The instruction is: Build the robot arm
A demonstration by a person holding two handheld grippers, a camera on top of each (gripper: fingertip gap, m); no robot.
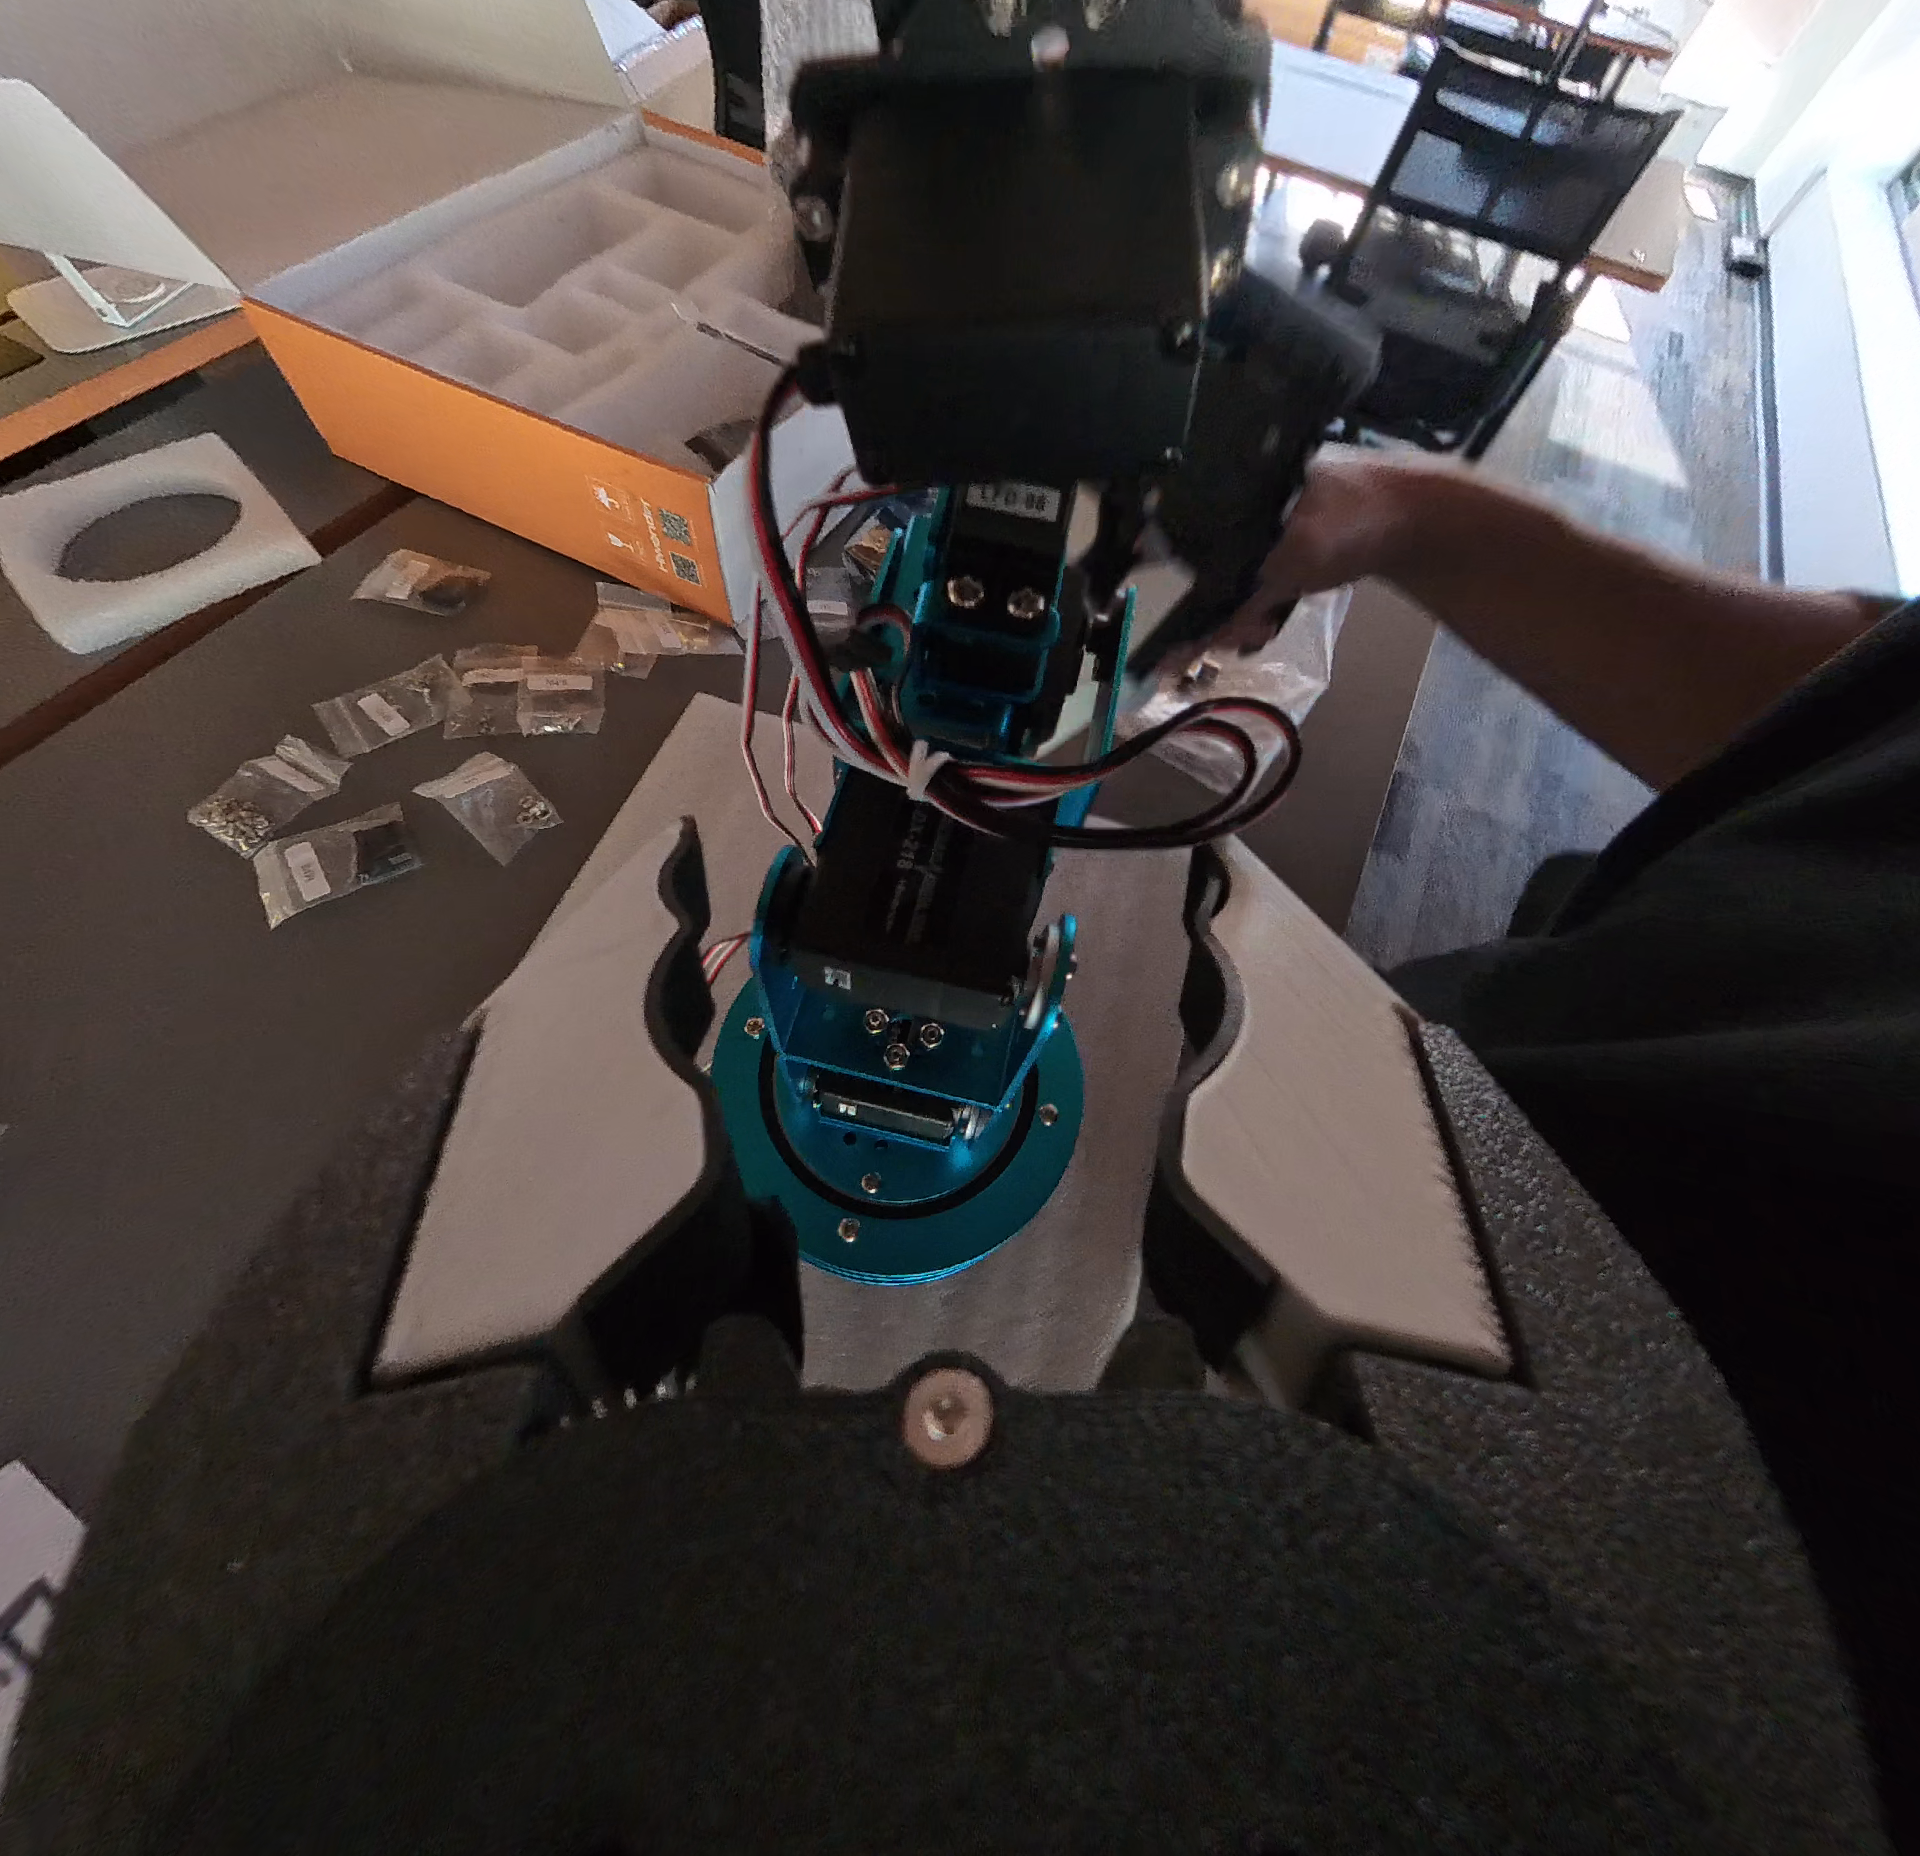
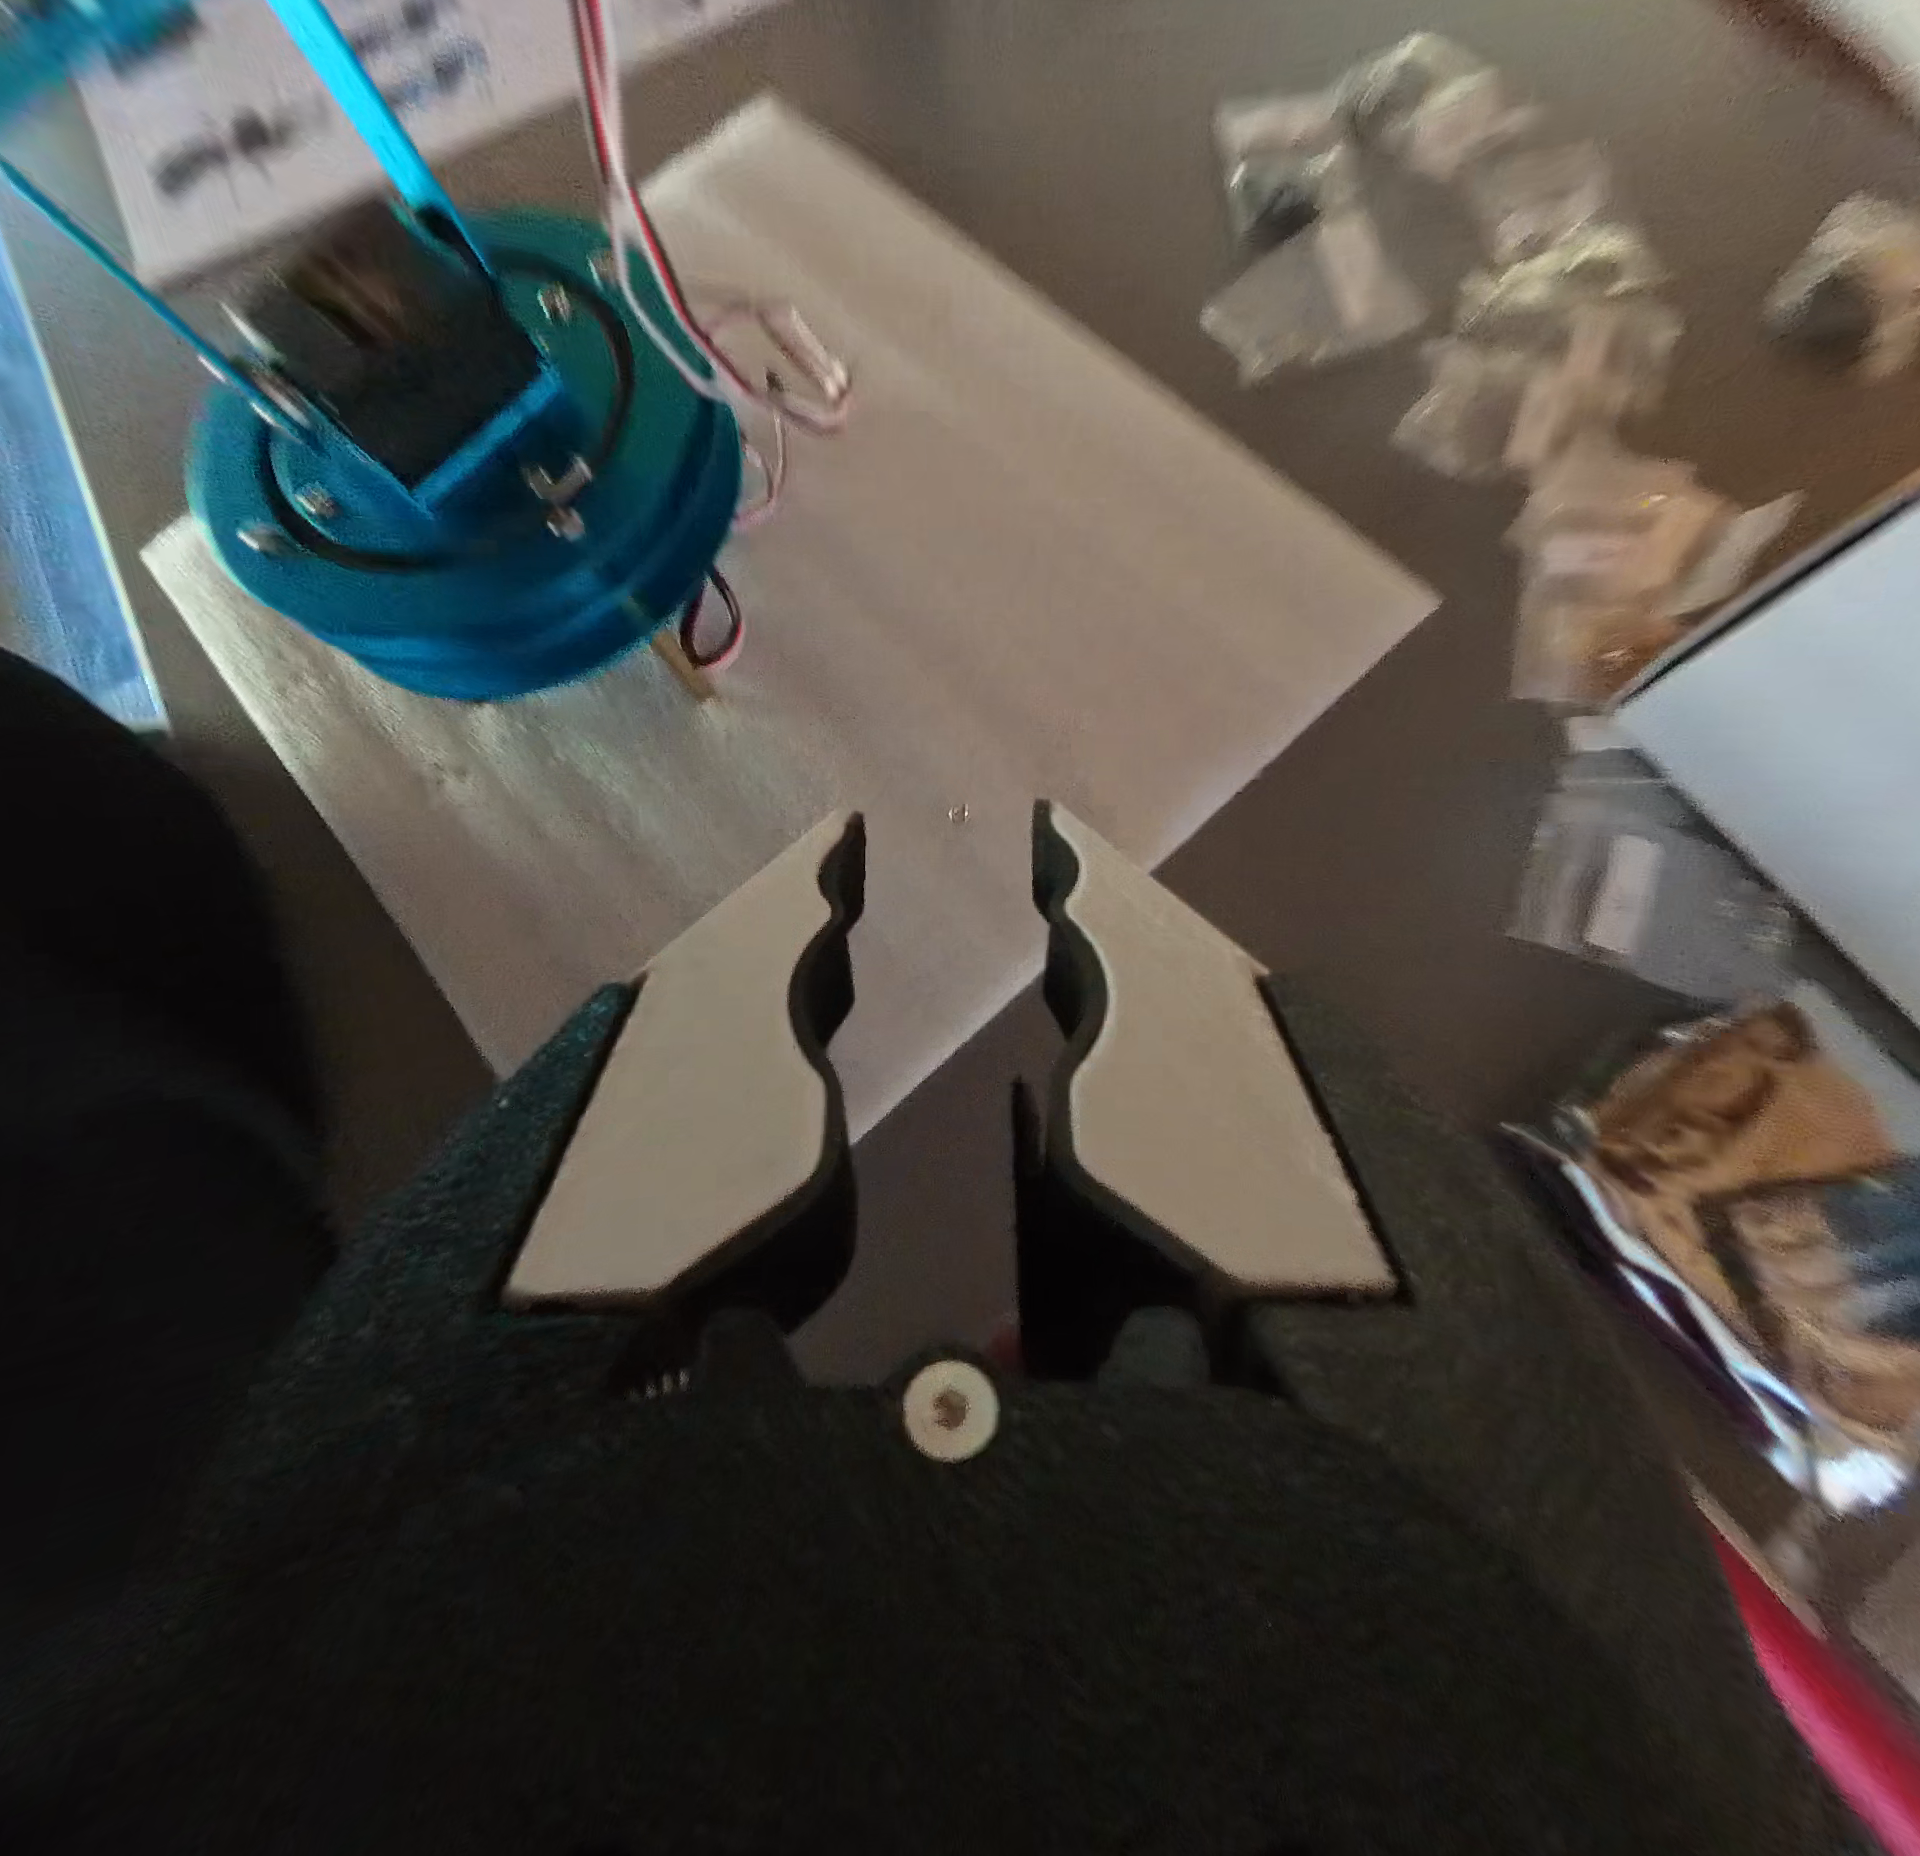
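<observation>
Straddling the blue base point(image 1: 896, 1162) of a small robot arm point(image 1: 935, 871) on a plate point(image 2: 935, 601), the left gripper point(image 1: 940, 850) gaped wide, while the right gripper point(image 2: 948, 830) hovered empty, fingers apart, over that plate's near corner.

— What can't we make out on the left wrist view?

— The small robot arm point(image 1: 914, 871): its black upper part runs off the top edge and is blurred. Our right claw point(image 1: 1236, 570) shows only as a dark smear beyond it, its jaws unreadable.

— And the right wrist view?

— Motion blur throughout. The plastic bags point(image 2: 1475, 279) toward the worktop's far corner are smeared, their contents untellable. The blue base point(image 2: 468, 518) loses its struts at the top edge.
</observation>
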